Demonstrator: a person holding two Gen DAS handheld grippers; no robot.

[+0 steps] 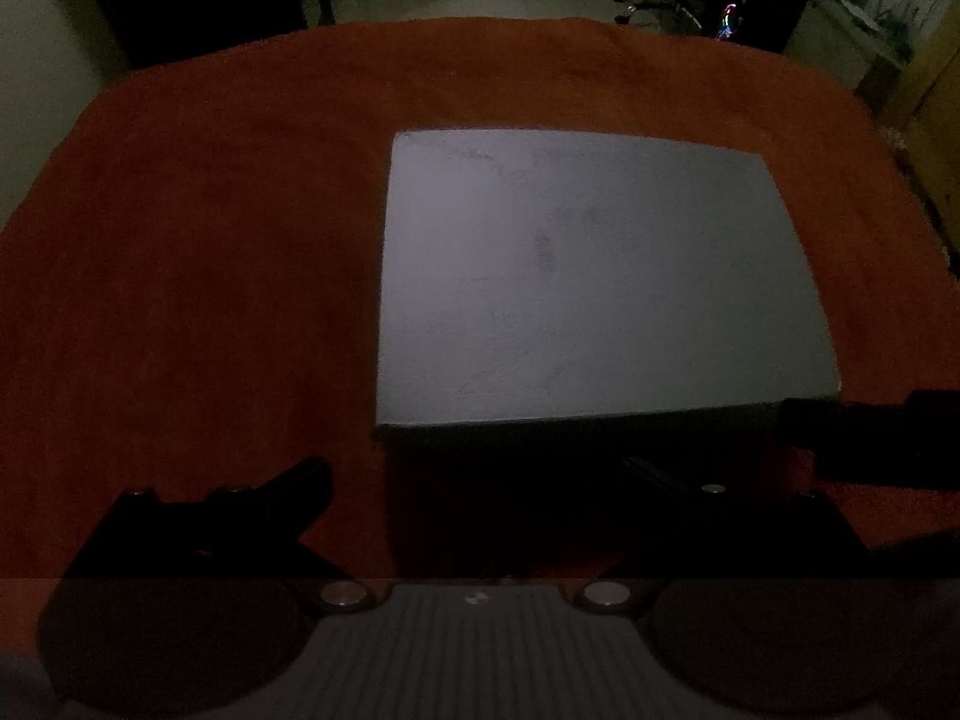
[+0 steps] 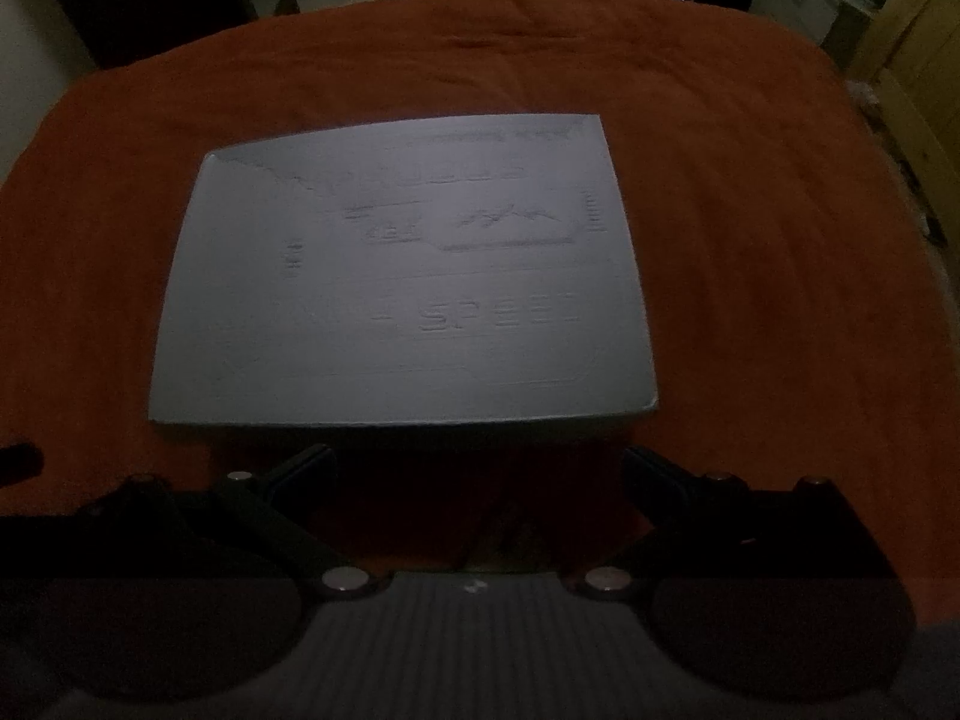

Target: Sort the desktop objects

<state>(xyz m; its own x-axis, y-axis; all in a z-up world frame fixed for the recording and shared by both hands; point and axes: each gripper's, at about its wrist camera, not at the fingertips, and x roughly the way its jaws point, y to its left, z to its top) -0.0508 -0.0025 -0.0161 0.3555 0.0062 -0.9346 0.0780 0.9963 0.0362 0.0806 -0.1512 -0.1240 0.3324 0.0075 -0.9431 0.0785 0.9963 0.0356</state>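
Observation:
A grey box with a flat closed lid [image 1: 600, 282] lies on the red cloth [image 1: 198, 252], ahead and to the right of my left gripper [image 1: 480, 468]. In the right wrist view the same box [image 2: 408, 276] sits straight ahead, its lid embossed with faint lettering and a picture. My right gripper [image 2: 480, 456] is just short of the box's near edge. Both grippers are open and empty. The scene is very dim. The right gripper's dark finger shows at the right edge of the left wrist view [image 1: 870, 438].
The red cloth [image 2: 750, 210] covers the whole table and ends at a rounded far edge. Beyond it lie a dark room floor, chair bases [image 1: 636, 0] and a wooden cabinet [image 2: 912, 42] at the right.

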